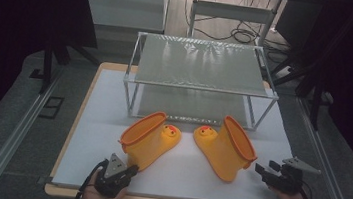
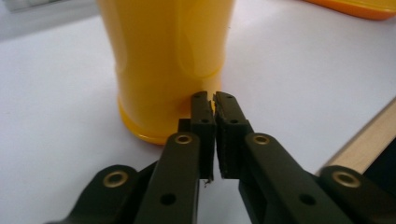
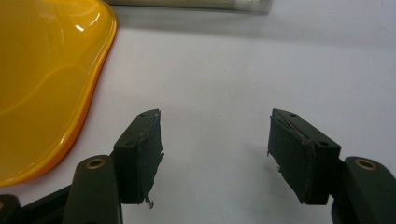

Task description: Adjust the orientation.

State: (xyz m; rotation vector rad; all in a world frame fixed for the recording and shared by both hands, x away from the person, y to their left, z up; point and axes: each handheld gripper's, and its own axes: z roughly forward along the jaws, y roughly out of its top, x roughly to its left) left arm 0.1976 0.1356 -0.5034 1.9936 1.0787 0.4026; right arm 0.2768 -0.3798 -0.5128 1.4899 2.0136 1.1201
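So two yellow duck boots lie on their sides on the white table (image 1: 107,162), toes facing each other; left boot (image 1: 147,139) sits right at the left gripper (image 2: 214,100), jaws nearly closed, nothing between them; right boot (image 1: 227,148) lies just beside the right gripper (image 3: 215,140), jaws wide, empty; metal shelf rack (image 1: 203,65) stands behind, bare; no readable writing.

Cropped and hidden bits
Left gripper view: left boot (image 2: 168,65) cut off at top edge, other boot (image 2: 355,7) just an orange sliver upper right. Right gripper view: right boot (image 3: 46,84) cropped at left edge. High view: left hand-held gripper (image 1: 129,168) tips hidden behind its body, lower left.
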